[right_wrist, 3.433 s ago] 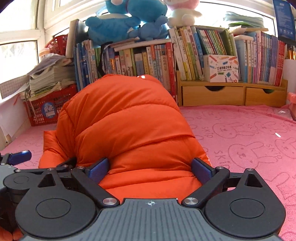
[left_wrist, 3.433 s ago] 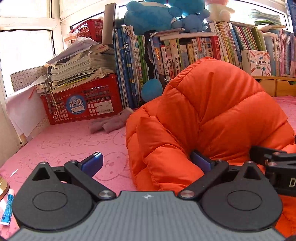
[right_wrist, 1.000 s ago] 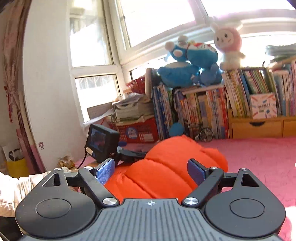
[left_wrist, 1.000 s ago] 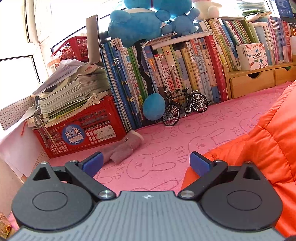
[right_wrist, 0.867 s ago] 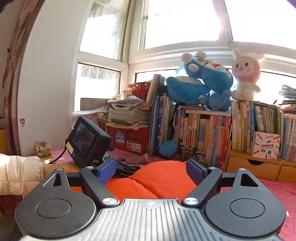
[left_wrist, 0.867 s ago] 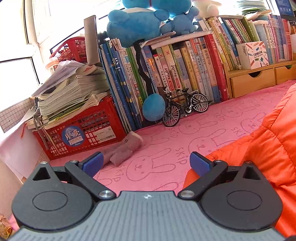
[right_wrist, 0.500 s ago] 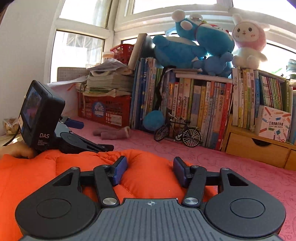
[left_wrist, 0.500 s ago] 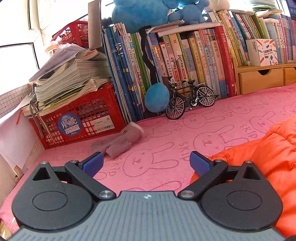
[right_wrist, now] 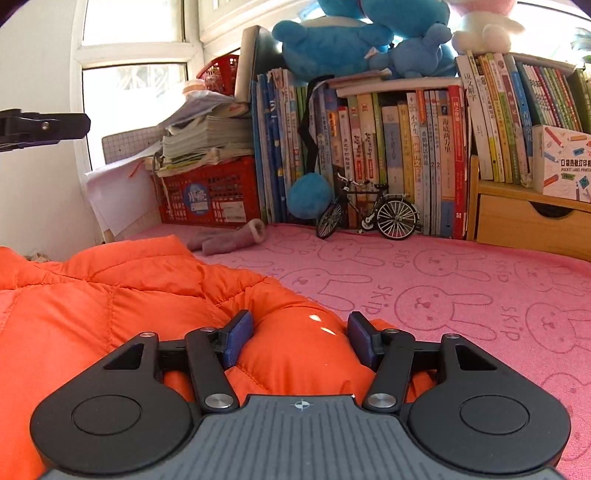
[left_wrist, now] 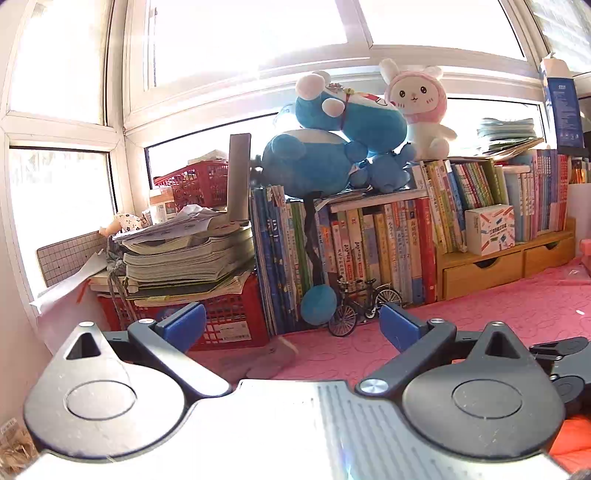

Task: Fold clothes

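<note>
Orange jacket (right_wrist: 110, 306) cut off at left edge (lower part hidden behind the claw housing)

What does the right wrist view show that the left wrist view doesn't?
Right wrist only: the right gripper with its pads squeezing a bulge of the puffy orange quilted jacket, which sprawls across the pink bunny-print mat.

Left wrist only: the left gripper, open and empty, the bright windows and the whole pink-hooded white rabbit plush. Only an orange sliver shows at its lower right corner.

Both: the red plastic basket, the row of books and the black toy bicycle.
</note>
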{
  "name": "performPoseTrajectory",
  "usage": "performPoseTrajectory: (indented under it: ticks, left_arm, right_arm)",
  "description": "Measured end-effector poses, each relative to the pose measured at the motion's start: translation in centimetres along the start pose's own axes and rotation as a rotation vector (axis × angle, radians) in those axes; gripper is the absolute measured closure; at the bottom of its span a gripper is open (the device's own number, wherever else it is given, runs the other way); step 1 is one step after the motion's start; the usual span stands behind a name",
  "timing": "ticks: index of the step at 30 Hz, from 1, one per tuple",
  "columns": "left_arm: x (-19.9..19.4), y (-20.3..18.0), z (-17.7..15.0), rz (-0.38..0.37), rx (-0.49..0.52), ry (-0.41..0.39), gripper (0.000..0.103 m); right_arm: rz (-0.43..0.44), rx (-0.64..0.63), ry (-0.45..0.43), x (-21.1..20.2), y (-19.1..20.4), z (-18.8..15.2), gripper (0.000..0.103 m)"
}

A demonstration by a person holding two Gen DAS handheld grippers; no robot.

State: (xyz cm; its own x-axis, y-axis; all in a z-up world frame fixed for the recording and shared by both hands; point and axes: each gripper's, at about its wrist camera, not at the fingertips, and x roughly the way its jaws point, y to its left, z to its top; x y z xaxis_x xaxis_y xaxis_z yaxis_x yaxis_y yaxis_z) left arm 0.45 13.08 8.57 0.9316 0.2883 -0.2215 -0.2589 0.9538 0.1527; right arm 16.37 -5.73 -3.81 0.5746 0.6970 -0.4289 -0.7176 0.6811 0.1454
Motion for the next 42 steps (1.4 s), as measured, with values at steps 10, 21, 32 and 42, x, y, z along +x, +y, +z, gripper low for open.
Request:
performPoseTrajectory:
  ticks: [10, 21, 32, 42]
  left_arm:
    - [-0.4, -8.1, -8.0, 0.037, -0.003, 0.183, 0.0]
    - [-1.0, -9.9, -8.3, 0.074, 0.033, 0.236, 0.0]
    - [-0.9, -9.3, -8.3, 0.049, -0.019, 0.278, 0.0]
    - [-4.3, -5.6, -8.2, 0.05, -0.236, 0.212, 0.0]
  right_arm:
    - [-0.032, -0.048, -0.018, -0.8, -1.0, -0.2, 0.037]
    - [-0.106, 0.0, -0.185, -6.3, -1.7, -1.0, 0.016]
    - [0.076, 0.03, -0.268, -8.3, 1.3, 0.1, 0.002]
    - [0.014, -0.07, -0.309, -11.6, 3.2, -1.4, 0.0]
